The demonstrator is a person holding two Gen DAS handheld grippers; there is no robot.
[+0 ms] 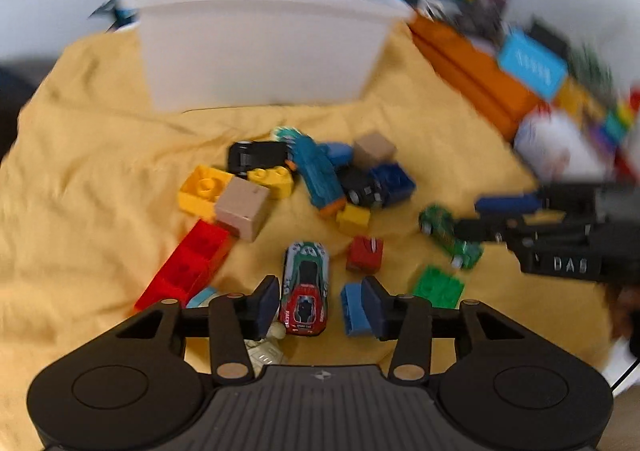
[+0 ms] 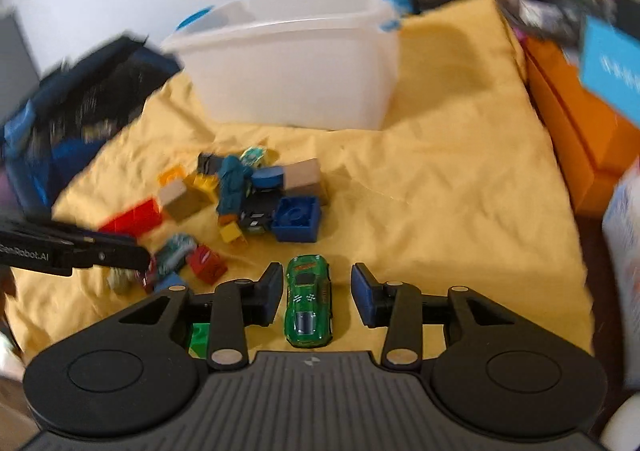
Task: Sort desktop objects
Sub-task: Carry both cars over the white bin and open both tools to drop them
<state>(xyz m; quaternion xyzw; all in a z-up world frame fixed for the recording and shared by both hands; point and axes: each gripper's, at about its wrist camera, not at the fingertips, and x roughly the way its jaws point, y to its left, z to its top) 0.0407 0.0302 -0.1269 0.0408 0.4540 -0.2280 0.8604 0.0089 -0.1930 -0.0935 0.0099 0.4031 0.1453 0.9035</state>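
A pile of toy cars and building bricks lies on a yellow cloth (image 1: 100, 179) in front of a white plastic bin (image 1: 260, 47). My left gripper (image 1: 320, 305) is open, its jaws either side of a red, white and green race car (image 1: 305, 287); a small blue brick (image 1: 354, 309) sits against its right pad. My right gripper (image 2: 317, 295) is open around a green toy car (image 2: 309, 301). The bin also shows in the right wrist view (image 2: 296, 63). The right gripper appears in the left wrist view (image 1: 560, 235), next to the green car (image 1: 450, 235).
Red bricks (image 1: 188, 263), tan cubes (image 1: 242, 207), yellow bricks (image 1: 204, 187), a teal car (image 1: 318, 175), a dark blue brick (image 2: 297, 219) and a green brick (image 1: 438, 287) lie around. An orange box (image 1: 472, 71) borders the cloth's right side, with cluttered items behind. A dark bag (image 2: 80, 111) sits at left.
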